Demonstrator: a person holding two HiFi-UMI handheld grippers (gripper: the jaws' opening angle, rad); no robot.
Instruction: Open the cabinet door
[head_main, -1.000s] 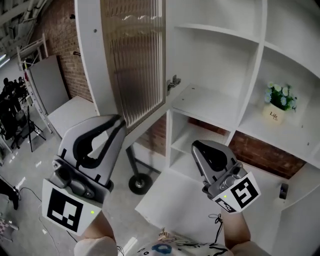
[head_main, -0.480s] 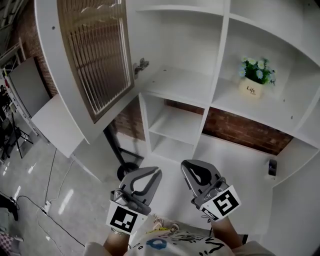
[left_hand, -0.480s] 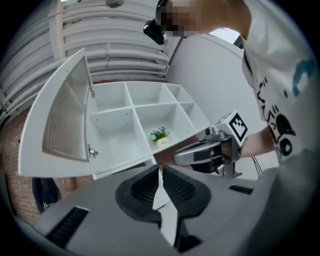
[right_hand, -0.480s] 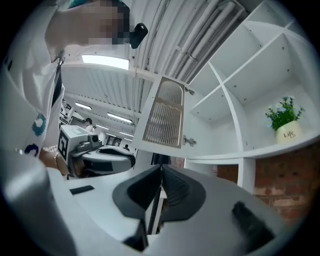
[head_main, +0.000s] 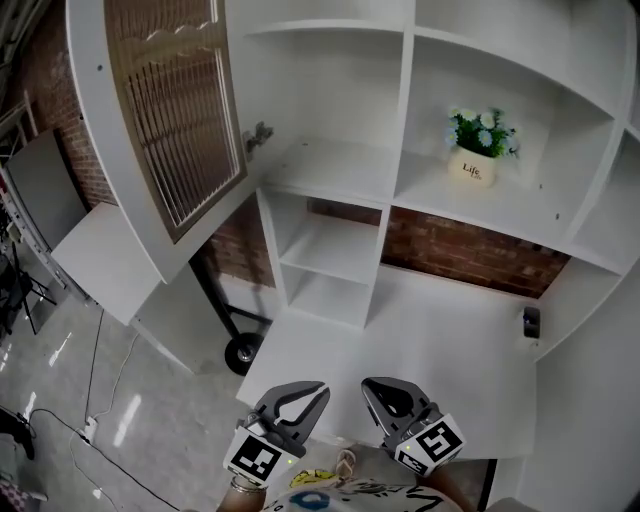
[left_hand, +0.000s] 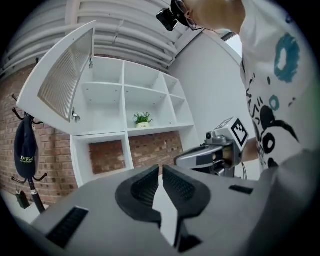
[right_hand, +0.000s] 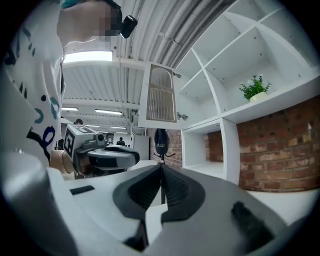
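The white cabinet door (head_main: 170, 120) with its ribbed glass panel stands swung open at the upper left, away from the shelf unit (head_main: 405, 110). It also shows in the left gripper view (left_hand: 65, 80) and the right gripper view (right_hand: 161, 97). Both grippers hang low by the person's body, far below the door and touching nothing. My left gripper (head_main: 312, 392) has its jaws all but together, only a thin slit at the tips (left_hand: 161, 169), with nothing between. My right gripper (head_main: 380, 390) is shut and empty, its pads meeting in a line (right_hand: 161, 167).
A potted plant (head_main: 477, 150) sits in a shelf compartment on the right. Below the shelves lies a white desk top (head_main: 440, 330) with a small black object (head_main: 531, 320) at its right. A black stand with a wheel (head_main: 240, 352) is at the left, and a dark cap (left_hand: 25, 150) hangs on it.
Both grippers have dropped from near the door down to the person's waist and look smaller in the head view. The door stays open. More of the shelves shows.
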